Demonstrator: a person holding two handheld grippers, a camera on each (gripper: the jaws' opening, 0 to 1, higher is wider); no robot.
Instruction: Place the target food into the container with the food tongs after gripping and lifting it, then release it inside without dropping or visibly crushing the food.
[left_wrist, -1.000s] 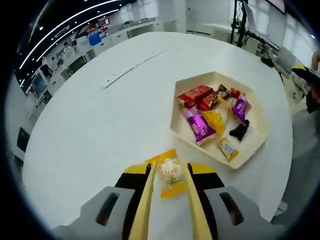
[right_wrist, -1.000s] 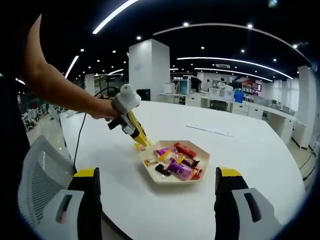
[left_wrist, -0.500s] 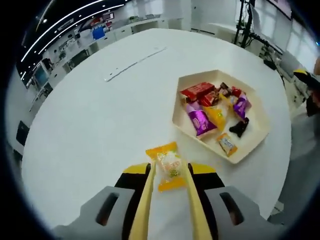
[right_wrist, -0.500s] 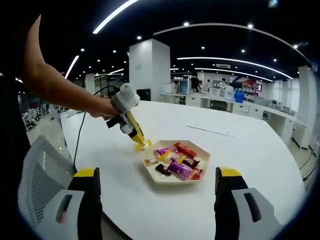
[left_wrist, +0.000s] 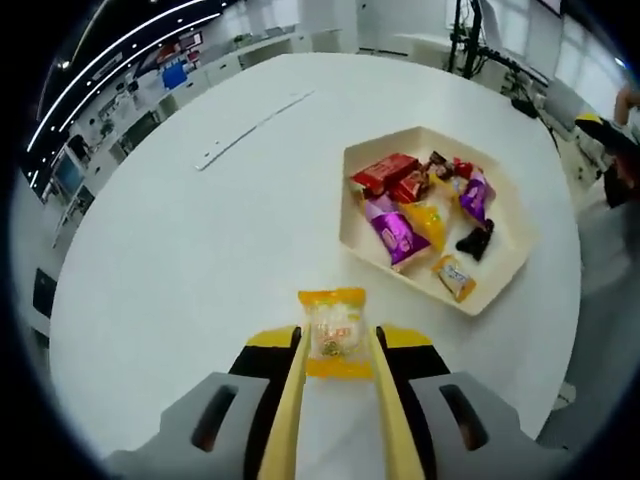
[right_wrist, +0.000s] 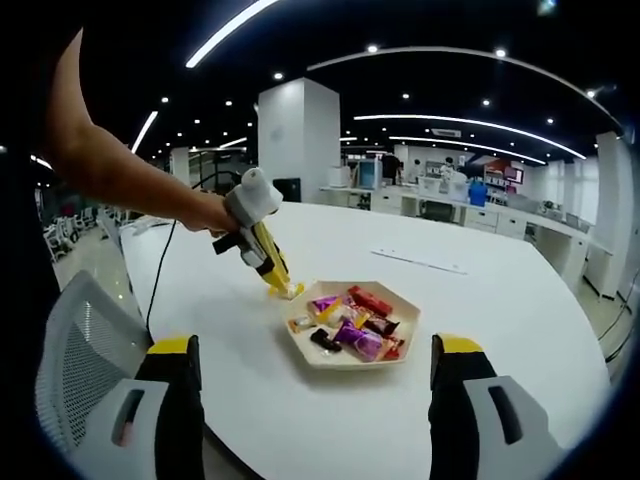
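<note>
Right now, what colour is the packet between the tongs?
Orange-yellow packet with a pale centre, clearest in the left gripper view.

Left gripper holds a yellow packet beside the tray.

The left gripper rises from the bottom centre of the left gripper view, its two long yellow tong blades near parallel and closed on a packet. In the right gripper view it sits upper left, angled downward — held by a bare forearm reaching in from the left edge. The right gripper stands at the bottom of its view — black, yellow-tipped jaws spread wide apart.
</note>
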